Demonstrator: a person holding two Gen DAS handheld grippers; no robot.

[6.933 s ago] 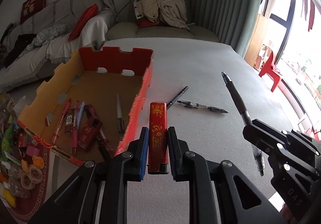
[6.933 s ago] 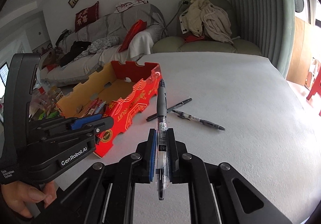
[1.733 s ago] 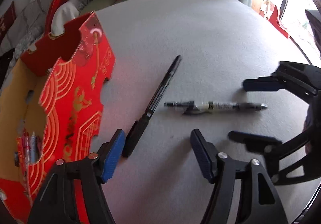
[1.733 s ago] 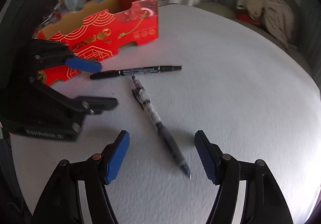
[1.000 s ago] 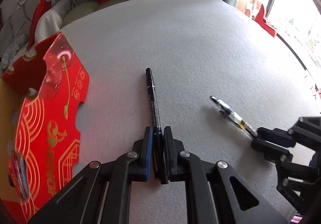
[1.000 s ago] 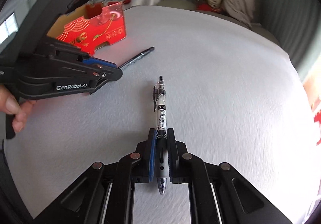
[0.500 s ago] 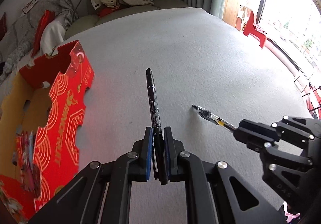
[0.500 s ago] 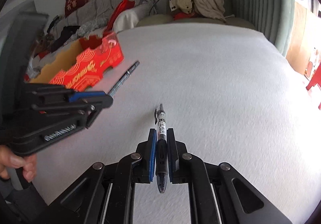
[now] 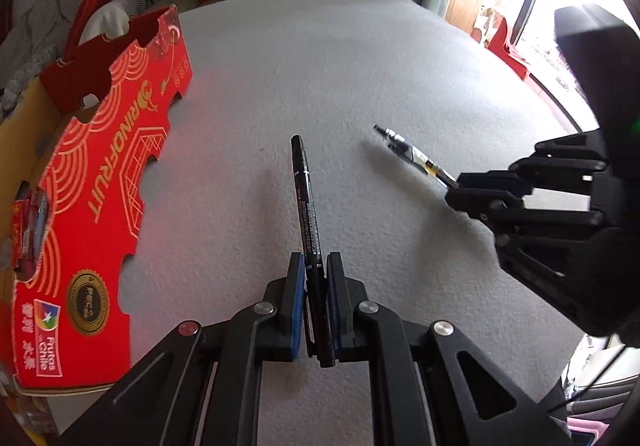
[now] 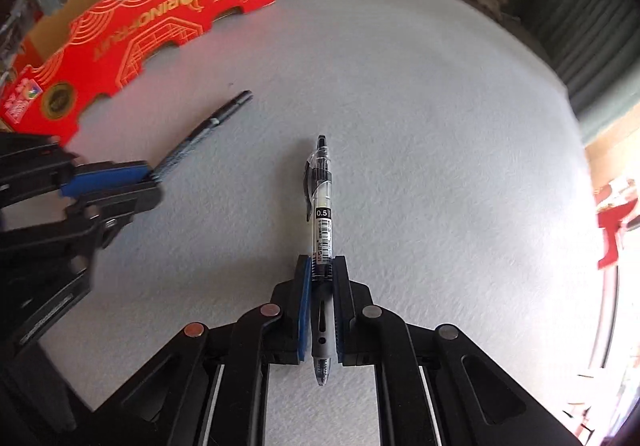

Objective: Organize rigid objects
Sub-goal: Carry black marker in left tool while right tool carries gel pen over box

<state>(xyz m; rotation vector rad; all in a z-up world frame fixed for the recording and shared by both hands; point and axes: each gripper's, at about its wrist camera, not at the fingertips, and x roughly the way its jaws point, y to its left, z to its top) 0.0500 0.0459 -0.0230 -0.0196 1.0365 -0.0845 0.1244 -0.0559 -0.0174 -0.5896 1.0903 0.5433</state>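
Now, both pens: off the surface and held, where under two seconds ago they lay loose between spread jaws.
Left gripper (image 9: 313, 300): pressed together on the black marker pen (image 9: 306, 202), pinching it near its rear end so the long barrel sticks forward over the grey surface (image 9: 360, 58).
Right gripper (image 10: 321, 304): pinching the clear gel pen (image 10: 322, 206) by its dark grip section, the clip end pointing away and the writing tip poking back behind the pads.
Where the pens are: each sits along its gripper's axis; from the left wrist view the gel pen shows to the right, clear of the marker, with a shadow beneath it, which suggests it hangs above the surface.
Red cardboard box (image 9: 100, 182): off to the left of both grippers, open-topped, its printed side wall facing them; some items show inside at its near corner, too small to name.
What changed: a second ago both pens were just clamped low on the surface; since then the two grippers have lifted and the box has come larger into the left view.
What it means: the pick-up looks done for what seem to be the last two loose pens; the carry toward the box seems under way.
Next, as a judgement: bring each pen over the box rim before opening, as a long overhang could catch the notched wall.
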